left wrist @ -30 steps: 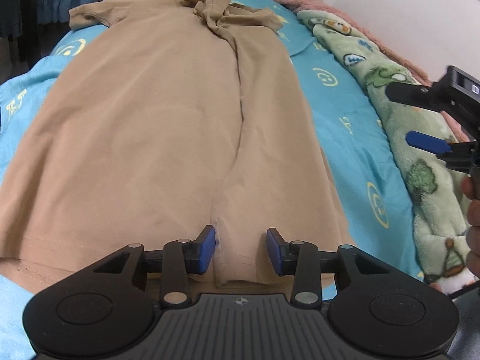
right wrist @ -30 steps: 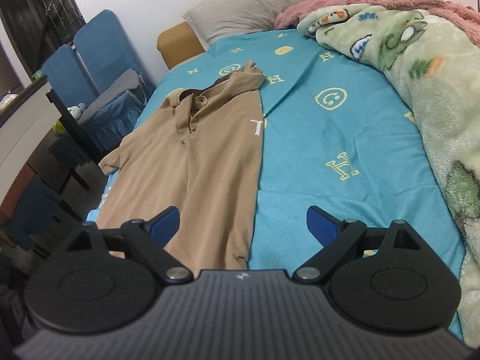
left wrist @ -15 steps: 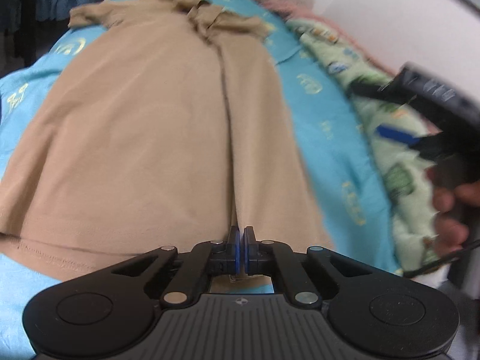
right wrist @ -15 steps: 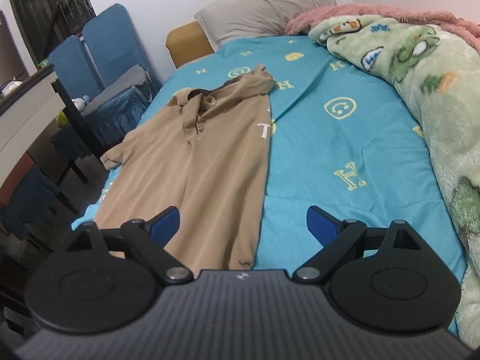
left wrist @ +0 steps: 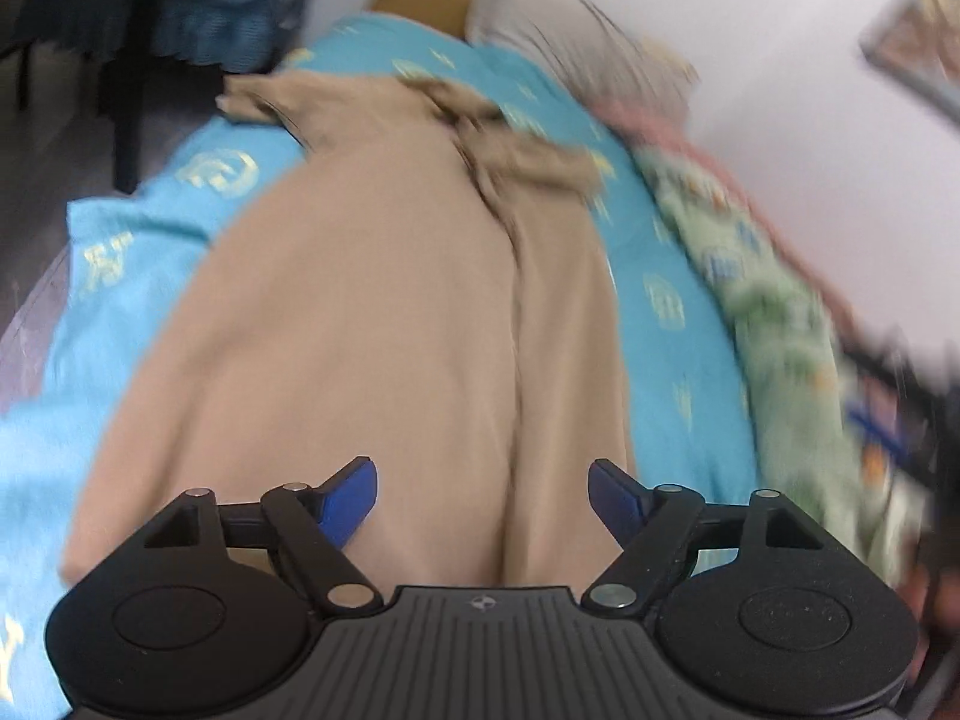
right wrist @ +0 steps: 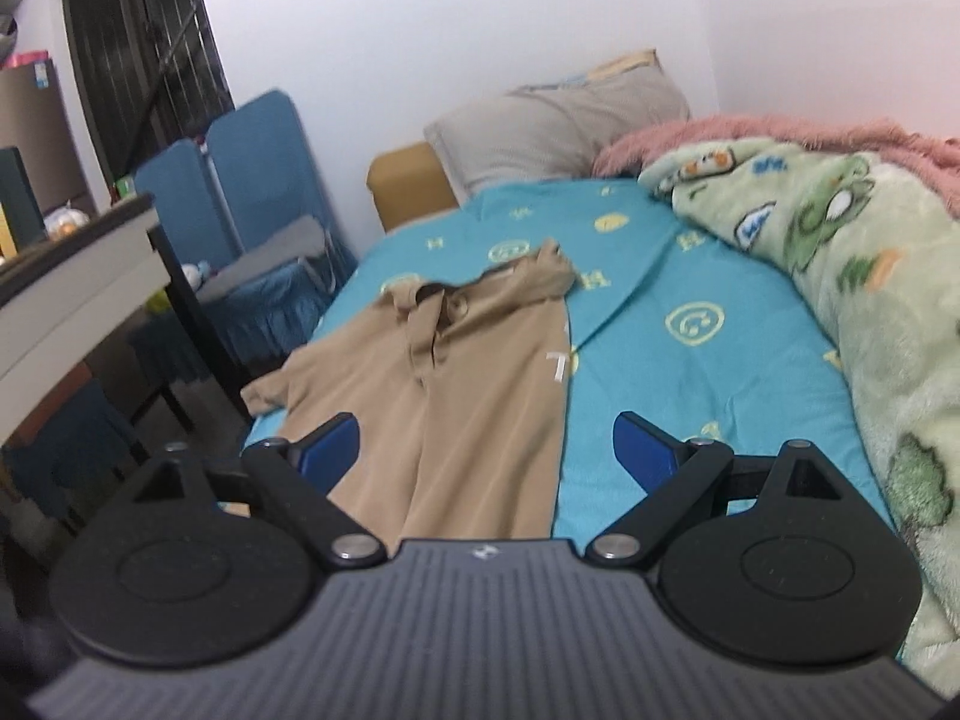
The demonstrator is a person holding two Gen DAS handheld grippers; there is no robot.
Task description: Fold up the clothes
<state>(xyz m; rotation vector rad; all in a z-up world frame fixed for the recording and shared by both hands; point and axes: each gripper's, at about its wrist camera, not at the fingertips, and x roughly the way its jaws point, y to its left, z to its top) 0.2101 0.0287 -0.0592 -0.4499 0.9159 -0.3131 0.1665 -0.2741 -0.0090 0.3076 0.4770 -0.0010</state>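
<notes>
A tan shirt [right wrist: 474, 396] lies flat along the bed's [right wrist: 690, 372] left edge, beside a fuzzy green blanket [right wrist: 870, 276]. Both the left gripper [left wrist: 483, 495] and right gripper [right wrist: 486, 447] are spread wide, empty.

Black ribbed tongs [left wrist: 483, 501], blue finger pads [right wrist: 333, 450], silver pivot screws

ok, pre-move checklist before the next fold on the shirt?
1. Left gripper jaws open: ok.
2. Right gripper jaws open: ok.
3. Both free of the shirt: ok, nothing between either pair of jaws.
4. Right side folded in: ok, straight edge along the sheet.
5. Left sleeve folded in: not ok, it sticks out toward the bed edge.
6. Hem flat: cannot tell, the left view is blurred and the right gripper hides it.
</notes>
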